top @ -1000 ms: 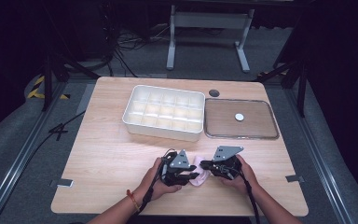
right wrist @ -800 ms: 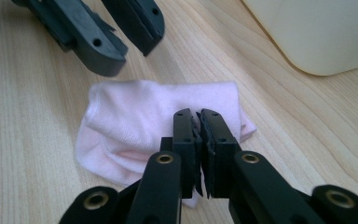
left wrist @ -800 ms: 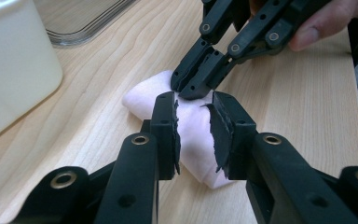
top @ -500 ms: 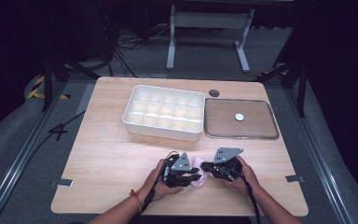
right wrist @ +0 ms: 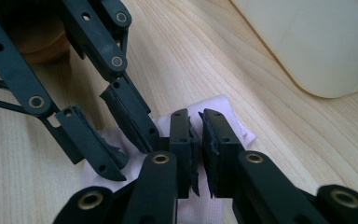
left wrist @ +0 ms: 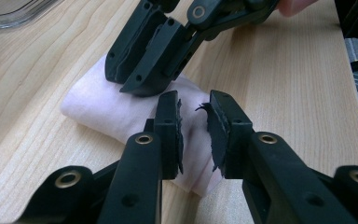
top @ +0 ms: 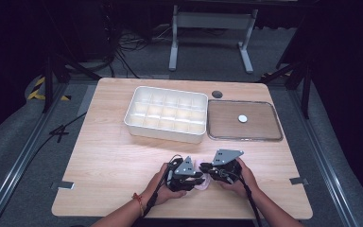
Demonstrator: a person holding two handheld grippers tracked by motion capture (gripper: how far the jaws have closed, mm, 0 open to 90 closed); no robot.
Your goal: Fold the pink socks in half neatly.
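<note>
A folded pale pink cloth (left wrist: pixel 107 109) lies on the counter (top: pixel 108 161) near its front edge, well apart from the white compartment tray (top: pixel 165 113) and the clear lid (top: pixel 244 121) farther back, with bare wood to either side. Both hands meet over it from the bottom edge. The left tongs (left wrist: pixel 193 126) have just been closing and stand narrow astride a ridge of the cloth. The right tongs (right wrist: pixel 196 140) are narrow, pinching its edge

No readable text, label or number anywhere.
</note>
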